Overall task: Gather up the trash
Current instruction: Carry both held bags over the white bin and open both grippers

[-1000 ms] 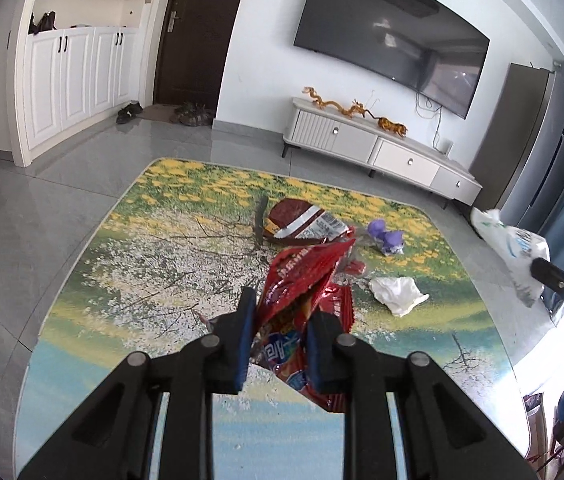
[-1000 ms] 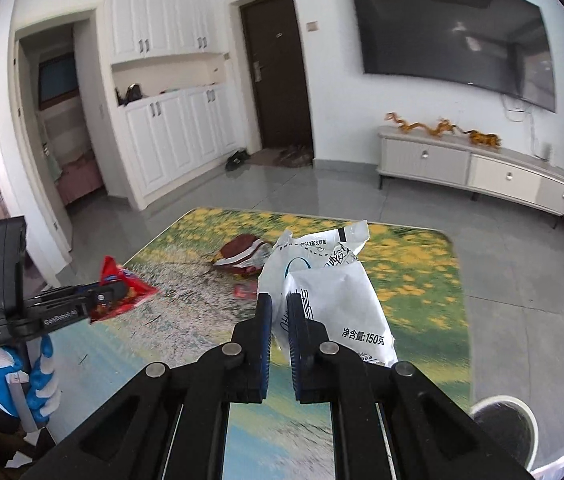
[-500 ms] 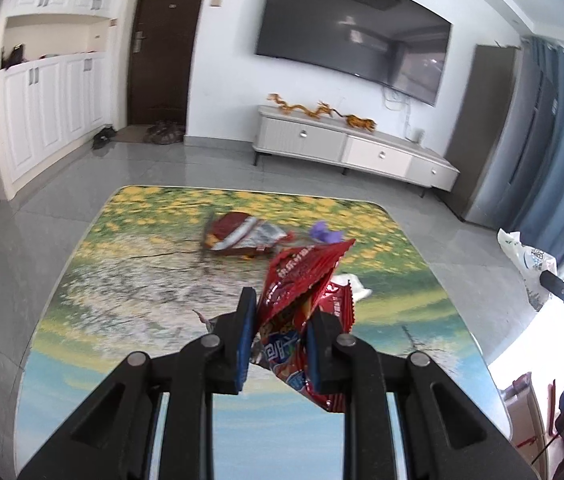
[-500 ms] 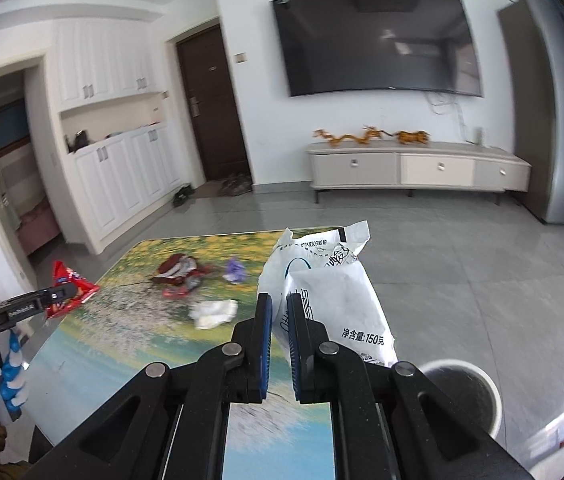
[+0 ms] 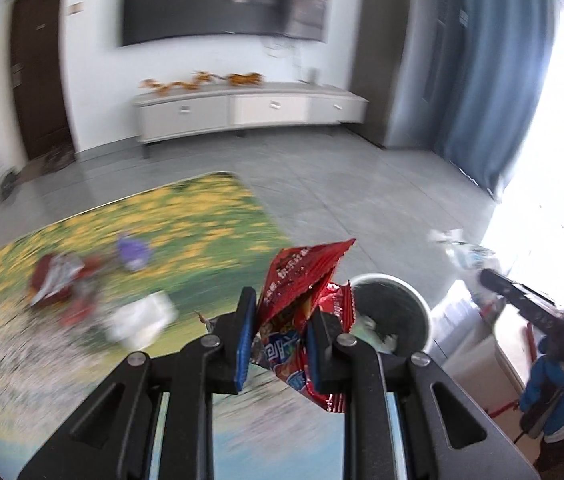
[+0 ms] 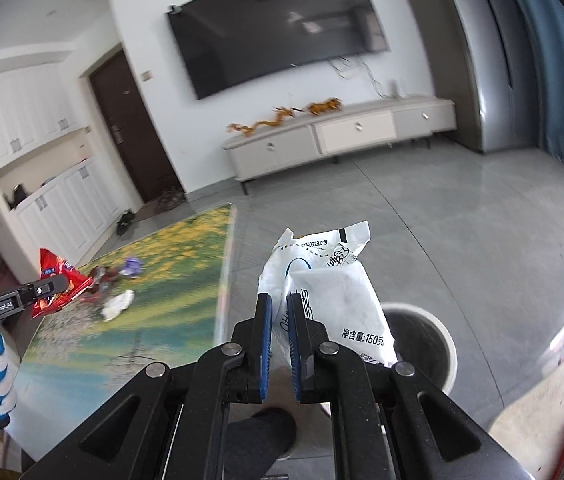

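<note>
Left wrist view smeared by motion; litter on the table [image 5: 186, 216] reads only as blobs. Four loose pieces countable there: one red-and-white wrapper [image 5: 56, 280] toward the left edge, a small red scrap [image 5: 78, 312] beside it, one purple wad [image 5: 133, 251] farther back, one white tissue [image 5: 140, 318] nearest. Left gripper [image 5: 278, 332] pinches one red snack bag [image 5: 302, 292], its lower end hidden between the pads. Right gripper [image 6: 278, 336] clamps one white packet [image 6: 330, 292], bottom hidden behind the fingers. One round bin [image 6: 422, 344] on the floor off the table's right edge, rim partly covered by the packet; contents unreadable. Dark foot [image 6: 258, 436] below, cut off
</note>
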Tool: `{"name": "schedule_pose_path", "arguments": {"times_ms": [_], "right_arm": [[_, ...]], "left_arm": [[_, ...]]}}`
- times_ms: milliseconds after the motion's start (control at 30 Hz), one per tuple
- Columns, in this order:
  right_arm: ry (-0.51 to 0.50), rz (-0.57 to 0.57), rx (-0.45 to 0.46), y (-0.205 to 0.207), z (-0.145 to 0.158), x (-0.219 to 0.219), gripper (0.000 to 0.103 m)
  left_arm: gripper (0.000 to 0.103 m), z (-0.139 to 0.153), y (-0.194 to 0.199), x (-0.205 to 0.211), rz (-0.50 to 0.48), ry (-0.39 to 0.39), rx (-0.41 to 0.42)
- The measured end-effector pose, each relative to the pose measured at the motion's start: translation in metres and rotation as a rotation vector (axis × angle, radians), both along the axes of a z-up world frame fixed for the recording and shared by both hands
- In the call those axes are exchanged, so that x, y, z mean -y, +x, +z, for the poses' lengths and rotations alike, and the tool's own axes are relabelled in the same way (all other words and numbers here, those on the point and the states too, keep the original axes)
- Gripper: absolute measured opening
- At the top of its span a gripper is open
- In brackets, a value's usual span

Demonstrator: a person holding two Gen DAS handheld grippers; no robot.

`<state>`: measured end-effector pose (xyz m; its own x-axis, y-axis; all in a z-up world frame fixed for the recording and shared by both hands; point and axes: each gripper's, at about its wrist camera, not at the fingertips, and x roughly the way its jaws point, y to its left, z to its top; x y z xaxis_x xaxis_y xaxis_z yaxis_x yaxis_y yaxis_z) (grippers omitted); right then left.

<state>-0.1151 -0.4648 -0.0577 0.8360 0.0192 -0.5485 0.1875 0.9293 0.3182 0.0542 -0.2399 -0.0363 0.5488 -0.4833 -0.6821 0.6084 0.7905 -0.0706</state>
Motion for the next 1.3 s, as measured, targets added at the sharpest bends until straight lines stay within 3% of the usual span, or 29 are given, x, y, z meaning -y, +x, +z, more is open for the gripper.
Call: {"name": "schedule_pose_path", "arguments": {"times_ms": [367,633,700,767,900,1300], "right_arm": [[0.077,-0.085,-0.110,0.027,-0.045,0.057,0.009],[0.098,-0.125,-0.177,0.048,-0.075,0.075,0.011],[0.098,-0.139,-0.191,0.052,-0.081,0.078,0.011],[0.098,-0.157,-0.203,0.053,-0.085,0.081,0.018],[0.107,-0.196,-0.203,0.044,-0.086,0.084,0.039],[0.063,-0.222,-0.122,0.028,-0.046,0.075,0.049]], "left_arm": [[0.021,-0.047,0.017,0.150,-0.188,0.064,-0.121],[0.026,-0.084,0.044,0.204,-0.206,0.040,-0.253],[0.040,-0.089,0.048,0.211,-0.205,0.037,-0.272],[0.045,-0.095,0.052,0.217,-0.207,0.022,-0.294],[0.046,-0.098,0.053,0.221,-0.218,0.005,-0.326],[0.049,-0.088,0.054,0.211,-0.220,-0.029,-0.329]]}}
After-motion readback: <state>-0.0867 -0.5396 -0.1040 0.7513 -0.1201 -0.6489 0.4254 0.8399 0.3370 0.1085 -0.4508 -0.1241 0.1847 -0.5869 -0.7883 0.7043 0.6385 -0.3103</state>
